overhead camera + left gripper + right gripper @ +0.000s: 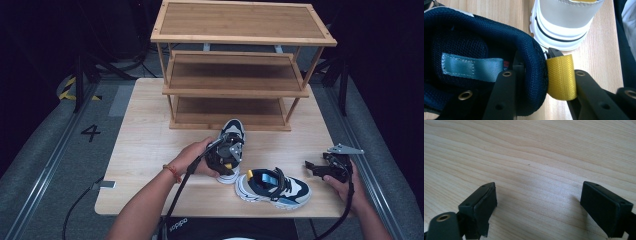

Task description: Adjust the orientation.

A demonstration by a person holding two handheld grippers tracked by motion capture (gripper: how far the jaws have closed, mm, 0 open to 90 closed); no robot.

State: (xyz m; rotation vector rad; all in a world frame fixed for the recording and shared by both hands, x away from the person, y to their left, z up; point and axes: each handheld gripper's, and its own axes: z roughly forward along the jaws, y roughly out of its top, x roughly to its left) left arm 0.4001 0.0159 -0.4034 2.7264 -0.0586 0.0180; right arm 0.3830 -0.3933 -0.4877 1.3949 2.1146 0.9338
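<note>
Bamboo rack (240,60) at far edge of table (145,145), three shelves, lowest one open just behind the work. Two sneakers on table in front of rack: upright sneaker (231,137) toe-first toward bottom shelf, second sneaker (272,187) just beside it, lying crosswise near front edge. Judged step: lift of upright sneaker by heel for placement on a shelf. Left gripper (226,156) clamped on padded navy heel collar (534,62), one jaw inside the opening, other jaw outside behind yellow pull loop (561,77). Recommended: keep clamp firm, raise straight up until sole clears table and neighbouring sneaker, hold sole level, then advance toe-first into shelf gap; avoid twist, since soft collar likely to fold. Left hand (192,157) wrapped over gripper body from the left, forearm angled in from bottom edge. Right gripper (539,202) parked low over bare table near right edge, jaws wide apart, nothing between them, right hand (345,187) behind it
</note>
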